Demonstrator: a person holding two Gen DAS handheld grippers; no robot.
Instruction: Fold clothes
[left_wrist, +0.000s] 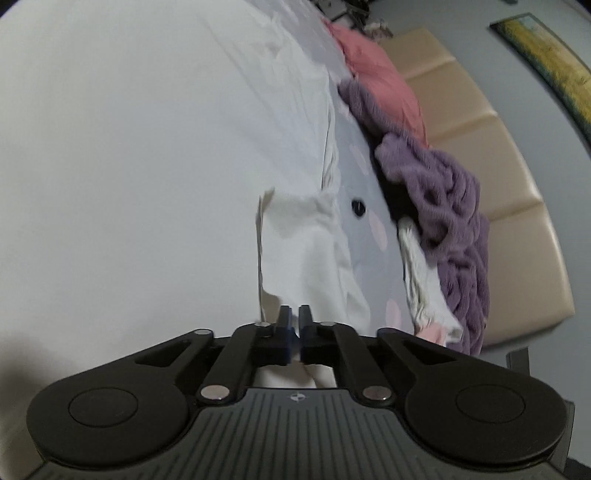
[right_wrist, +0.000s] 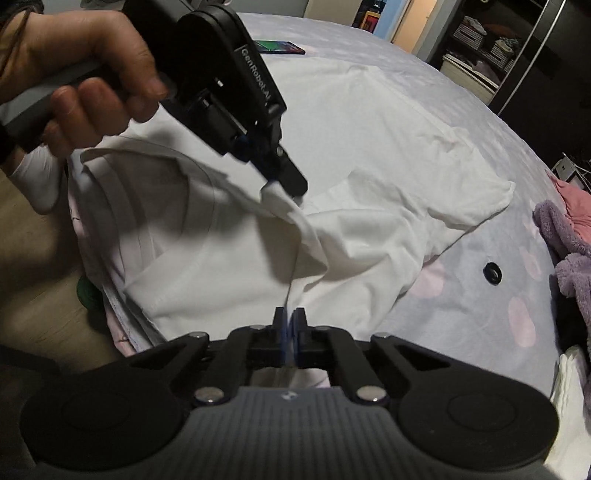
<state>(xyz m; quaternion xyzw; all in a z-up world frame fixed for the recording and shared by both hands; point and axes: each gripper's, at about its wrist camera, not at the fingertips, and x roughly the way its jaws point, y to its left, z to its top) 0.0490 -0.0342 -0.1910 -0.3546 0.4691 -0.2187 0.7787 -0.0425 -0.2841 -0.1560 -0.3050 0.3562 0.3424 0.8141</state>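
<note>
A white T-shirt (right_wrist: 369, 177) lies spread on a bed, collar toward the near left. In the right wrist view a hand holds my left gripper (right_wrist: 284, 190) above the shirt. It is shut on a pinch of the white cloth, lifting a ridge off the bed. My right gripper (right_wrist: 290, 317) is at the near edge, shut on the same taut fold that runs up to the left one. In the left wrist view the left gripper (left_wrist: 294, 317) has its fingers together, with the white T-shirt (left_wrist: 295, 240) hanging just ahead of them.
A fuzzy purple garment (left_wrist: 443, 206) and a pink one (left_wrist: 376, 74) are heaped along the bed's edge by a beige padded headboard (left_wrist: 498, 177). A small black round object (right_wrist: 492, 273) sits on the dotted sheet (right_wrist: 480, 332). A phone (right_wrist: 282, 47) lies at the far side. Dark shelves (right_wrist: 517, 55) stand beyond.
</note>
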